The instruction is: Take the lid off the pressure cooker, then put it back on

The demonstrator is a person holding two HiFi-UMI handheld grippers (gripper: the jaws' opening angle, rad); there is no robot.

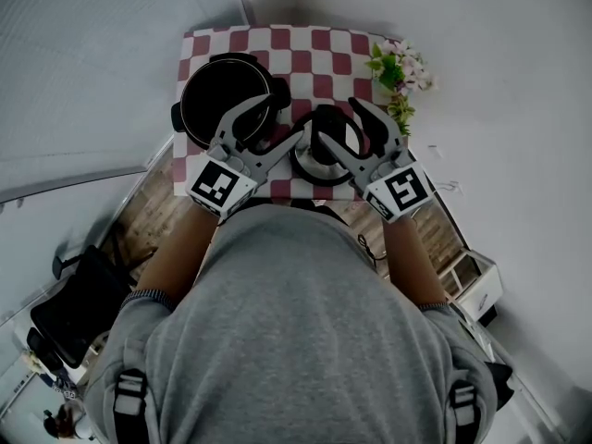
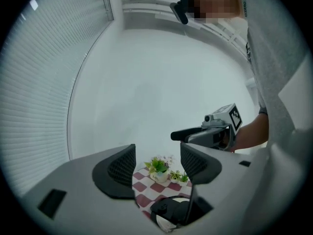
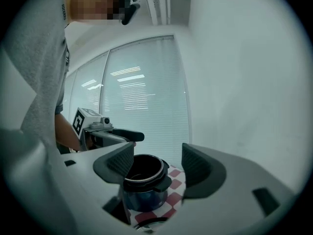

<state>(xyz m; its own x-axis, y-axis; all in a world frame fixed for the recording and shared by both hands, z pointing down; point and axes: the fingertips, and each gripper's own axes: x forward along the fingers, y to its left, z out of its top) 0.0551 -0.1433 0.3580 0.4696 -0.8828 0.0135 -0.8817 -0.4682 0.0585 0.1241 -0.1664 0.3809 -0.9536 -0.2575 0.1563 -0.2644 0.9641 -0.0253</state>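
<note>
Already the round black lid (image 1: 326,148) is off, lying on the red-and-white checked cloth (image 1: 314,49) just beside the open black pressure-cooker pot (image 1: 222,100). The left gripper (image 2: 157,166) and right gripper (image 3: 157,163) hang above, jaws apart and empty. Refitting is yet to do, I'd say.

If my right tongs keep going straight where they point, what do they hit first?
Probably the open pot, framed between the right tongs; they may pass over its rim toward the window blinds, since depth is unclear.
</note>
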